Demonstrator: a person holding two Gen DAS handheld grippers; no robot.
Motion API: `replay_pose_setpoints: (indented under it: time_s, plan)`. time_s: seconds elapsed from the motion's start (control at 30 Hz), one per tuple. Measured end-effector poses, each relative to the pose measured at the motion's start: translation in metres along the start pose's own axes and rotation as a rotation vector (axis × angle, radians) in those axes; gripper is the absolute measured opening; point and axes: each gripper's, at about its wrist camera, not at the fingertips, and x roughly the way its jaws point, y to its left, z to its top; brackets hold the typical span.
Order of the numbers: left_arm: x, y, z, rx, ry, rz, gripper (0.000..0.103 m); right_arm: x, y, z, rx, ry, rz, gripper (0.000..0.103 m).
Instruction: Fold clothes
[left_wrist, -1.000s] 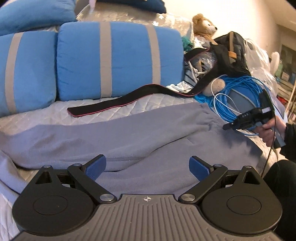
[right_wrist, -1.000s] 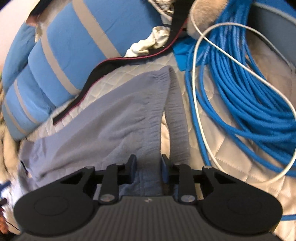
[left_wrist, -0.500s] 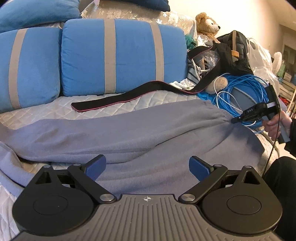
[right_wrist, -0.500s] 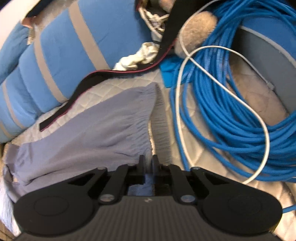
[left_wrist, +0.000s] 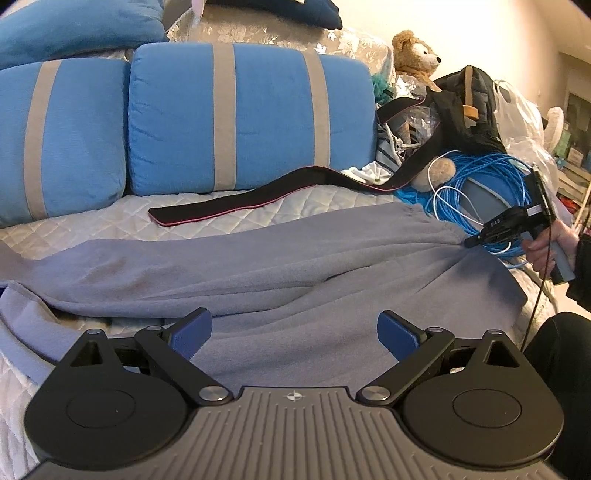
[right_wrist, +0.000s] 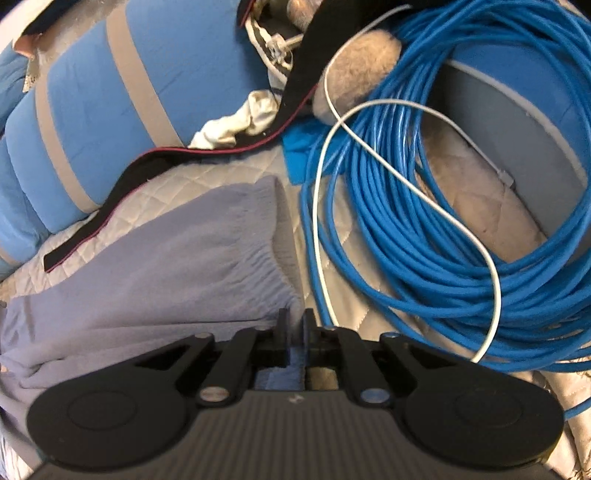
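Observation:
Grey-lilac sweatpants (left_wrist: 280, 266) lie stretched across a quilted white bed cover (left_wrist: 110, 218), legs to the left, elastic waistband to the right. My left gripper (left_wrist: 294, 332) is open and empty, hovering over the near leg. My right gripper (right_wrist: 294, 325) is shut on the waistband of the sweatpants (right_wrist: 207, 258). It also shows in the left wrist view (left_wrist: 471, 242), pinching the waist corner, with the fabric pulled into taut folds toward it.
Blue cushions with grey stripes (left_wrist: 236, 114) line the back. A black strap with red edging (left_wrist: 266, 195) lies behind the pants. A coil of blue cable (right_wrist: 424, 206) with a white cord (right_wrist: 406, 177) lies right of the waistband. A teddy bear (left_wrist: 415, 55) and black bag (left_wrist: 465, 107) sit far right.
My right gripper closed on the waistband and pulled it to the right, stretching the pants flatter. My left gripper stayed open and drew back slightly.

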Motion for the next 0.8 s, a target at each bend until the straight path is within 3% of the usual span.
replay_pose_setpoints:
  time_s: [0.07,0.17,0.23,0.3,0.37,0.6,0.8]
  plan:
    - [-0.002,0.002,-0.001,0.001,0.004,0.023,0.098,0.005,0.003,-0.002,-0.027,0.014,-0.014,0.008]
    - [-0.006,0.008,-0.001,0.002,0.006,0.058,0.098,0.004,0.011,-0.004,-0.075,0.004,-0.037,0.04]
    - [-0.009,0.015,0.0,-0.003,0.009,0.072,0.098,-0.001,0.017,-0.005,-0.113,-0.007,-0.055,0.045]
    - [-0.012,0.024,0.001,-0.009,0.017,0.083,0.098,-0.01,0.025,-0.007,-0.164,-0.022,-0.066,0.072]
    - [-0.015,0.031,0.002,-0.014,0.029,0.098,0.098,-0.02,0.032,-0.008,-0.214,-0.042,-0.074,0.084]
    - [-0.021,0.036,-0.008,-0.01,0.045,0.073,0.098,-0.054,0.054,-0.026,-0.462,-0.105,-0.057,0.096]
    - [-0.019,0.018,-0.019,0.103,0.058,0.035,0.098,-0.079,0.061,-0.067,-0.707,-0.124,-0.076,0.097]
